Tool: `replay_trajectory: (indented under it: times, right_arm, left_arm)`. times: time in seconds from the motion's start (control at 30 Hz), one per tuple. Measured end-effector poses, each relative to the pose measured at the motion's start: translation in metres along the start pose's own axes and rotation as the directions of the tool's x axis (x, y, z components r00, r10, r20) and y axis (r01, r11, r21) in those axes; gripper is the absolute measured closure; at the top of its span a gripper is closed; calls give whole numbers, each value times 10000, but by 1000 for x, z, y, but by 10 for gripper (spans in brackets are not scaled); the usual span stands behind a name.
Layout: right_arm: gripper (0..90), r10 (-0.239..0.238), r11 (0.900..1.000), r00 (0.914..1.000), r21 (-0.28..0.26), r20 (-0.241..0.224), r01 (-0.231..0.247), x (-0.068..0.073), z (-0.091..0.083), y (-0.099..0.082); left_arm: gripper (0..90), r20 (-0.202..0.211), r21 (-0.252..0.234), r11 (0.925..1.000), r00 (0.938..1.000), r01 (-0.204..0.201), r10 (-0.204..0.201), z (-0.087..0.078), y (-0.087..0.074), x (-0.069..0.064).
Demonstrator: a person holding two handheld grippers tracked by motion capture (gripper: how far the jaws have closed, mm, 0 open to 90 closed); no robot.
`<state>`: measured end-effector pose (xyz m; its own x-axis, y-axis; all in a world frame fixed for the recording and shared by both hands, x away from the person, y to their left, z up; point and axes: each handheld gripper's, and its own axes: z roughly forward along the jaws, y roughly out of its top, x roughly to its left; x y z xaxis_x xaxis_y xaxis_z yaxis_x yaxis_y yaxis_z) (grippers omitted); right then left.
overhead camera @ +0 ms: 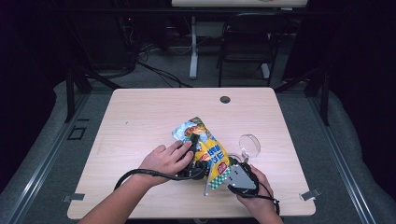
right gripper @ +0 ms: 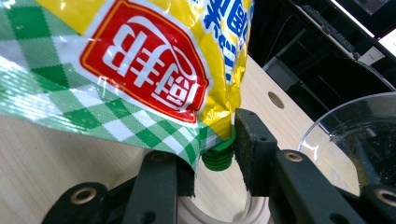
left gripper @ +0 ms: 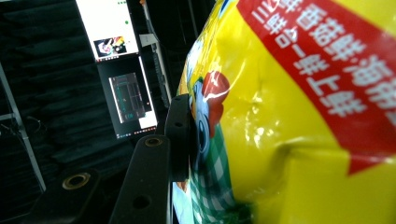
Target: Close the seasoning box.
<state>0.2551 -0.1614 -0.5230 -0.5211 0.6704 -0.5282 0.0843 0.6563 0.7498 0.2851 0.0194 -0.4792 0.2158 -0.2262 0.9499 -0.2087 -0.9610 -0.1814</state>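
My left gripper [overhead camera: 198, 161] squeezes the soft, slippery pouch [overhead camera: 205, 144]; my right gripper [right gripper: 212, 154] clamps its stiff green cap [right gripper: 218, 156].

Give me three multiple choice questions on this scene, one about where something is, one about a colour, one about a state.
1. Where is the clear bowl?
A. right of the yellow pouch
B. at the table's far left corner
C. on the chair

2. What colour is the pouch's cap?
A. red
B. green
C. blue

3. How does the left gripper meet the pouch?
A. hangs far above it
B. lies apart on the table
C. presses against its side

A: high view shows it beside the pouch. B: right gripper view. C: a jaw dents the film.
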Motion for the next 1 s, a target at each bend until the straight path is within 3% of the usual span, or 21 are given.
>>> replay_trajectory:
  times: [0.13, 0.23, 0.37, 0.47, 0.5, 0.8, 1.0]
  right_arm:
    - [701, -41, 10000, 10000, -1, 6, 41, 0, -1, 0]
    - [702, 53, 10000, 10000, -1, 6, -53, -1, -2, -1]
    - [702, 96, 9999, 10000, -64, 12, -96, -1, -3, -1]
    - [702, 85, 10000, 10000, -38, 5, -85, -1, -2, -1]
    - [702, 102, 9999, 9999, -31, 5, -102, -1, -2, -1]
    - [702, 253, 9997, 9997, -66, -37, -253, -2, -1, 0]
    - [702, 181, 9998, 9998, 40, -29, -181, 0, 1, 0]
  left_arm:
    - [699, 69, -8, 10000, 9999, -84, 84, 0, 2, 0]
    - [699, -133, 7, 9999, 9998, -135, 135, -2, 3, 2]
    - [699, 22, 12, 9999, 9999, -157, 157, -2, 3, 3]
    - [699, -211, 16, 9997, 9995, -231, 231, -1, 3, 3]
    - [699, -50, 64, 9998, 9998, -210, 211, -1, 3, 3]
    - [700, -18, 10, 9999, 9999, -140, 140, -2, 3, 4]
    - [702, -139, 26, 9993, 9992, -367, 368, -3, 4, 3]
